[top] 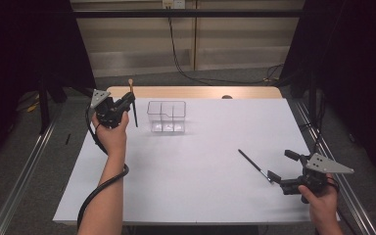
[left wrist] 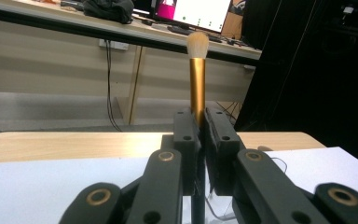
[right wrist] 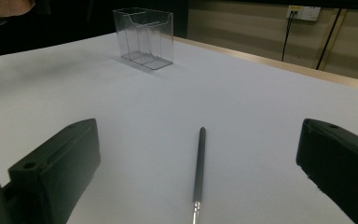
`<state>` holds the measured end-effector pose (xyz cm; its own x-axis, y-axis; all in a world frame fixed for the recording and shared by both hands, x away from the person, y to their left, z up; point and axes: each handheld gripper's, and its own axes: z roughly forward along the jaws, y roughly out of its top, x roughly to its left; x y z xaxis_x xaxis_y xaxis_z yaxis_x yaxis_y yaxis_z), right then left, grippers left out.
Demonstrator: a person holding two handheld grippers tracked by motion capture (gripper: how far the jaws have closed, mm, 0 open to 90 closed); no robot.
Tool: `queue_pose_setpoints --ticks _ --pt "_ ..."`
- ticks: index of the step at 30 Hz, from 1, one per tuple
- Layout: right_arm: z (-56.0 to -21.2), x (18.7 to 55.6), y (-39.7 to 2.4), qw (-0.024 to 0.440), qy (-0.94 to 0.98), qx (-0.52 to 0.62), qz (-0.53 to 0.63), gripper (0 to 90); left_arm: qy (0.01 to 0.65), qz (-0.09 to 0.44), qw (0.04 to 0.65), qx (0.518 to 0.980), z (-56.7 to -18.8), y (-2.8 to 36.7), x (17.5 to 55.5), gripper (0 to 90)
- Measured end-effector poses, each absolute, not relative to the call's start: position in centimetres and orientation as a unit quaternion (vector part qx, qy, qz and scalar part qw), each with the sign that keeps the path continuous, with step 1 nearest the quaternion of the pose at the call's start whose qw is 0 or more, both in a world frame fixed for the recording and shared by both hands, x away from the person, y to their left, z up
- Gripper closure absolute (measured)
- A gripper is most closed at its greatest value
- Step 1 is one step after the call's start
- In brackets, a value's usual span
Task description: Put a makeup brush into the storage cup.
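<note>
I judged the job about half begun: two brushes were meant, it seemed, for the clear holder (top: 166,116), and neither was in it yet. The holder stood empty near the far middle of the white table (top: 200,186), its compartments bare.

My left gripper (top: 127,103) was clamped tight on the gold brush (left wrist: 197,79), the jaws pressed against its handle from both sides. I held it upright, pale bristles on top and the dark lower handle hanging below the jaws, just left of the holder and above the table. What was left for it was to carry it over a compartment and lower it in.

My right gripper (right wrist: 198,163) was spread wide and grasped nothing. The dark brush (right wrist: 199,163) lay flat on the table between its jaws, touching neither one, well apart from the holder. That one was not yet picked up.
</note>
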<state>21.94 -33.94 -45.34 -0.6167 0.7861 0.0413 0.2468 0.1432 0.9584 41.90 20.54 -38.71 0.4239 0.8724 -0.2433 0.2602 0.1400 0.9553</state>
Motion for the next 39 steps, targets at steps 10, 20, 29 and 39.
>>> queue_pose_setpoints --ticks 10,20,29,39 --pt "-45.3 22.0 -33.9 0.247 0.715 0.361 0.546 0.0 0.457 0.260 0.603 0.600 -38.2 19.9 42.1 84.1" --pt "-45.3 21.9 -34.0 0.247 0.714 0.361 0.546 0.0 0.450 0.261 0.610 0.597 -37.6 19.3 42.5 84.1" --pt "-45.3 21.9 -34.0 0.246 0.714 0.363 0.546 0.0 0.449 0.261 0.616 0.592 -37.1 18.8 43.1 84.0" --pt "-45.4 22.0 -34.0 0.246 0.715 0.362 0.546 0.0 0.444 0.264 0.621 0.590 -36.5 18.0 43.7 84.0"
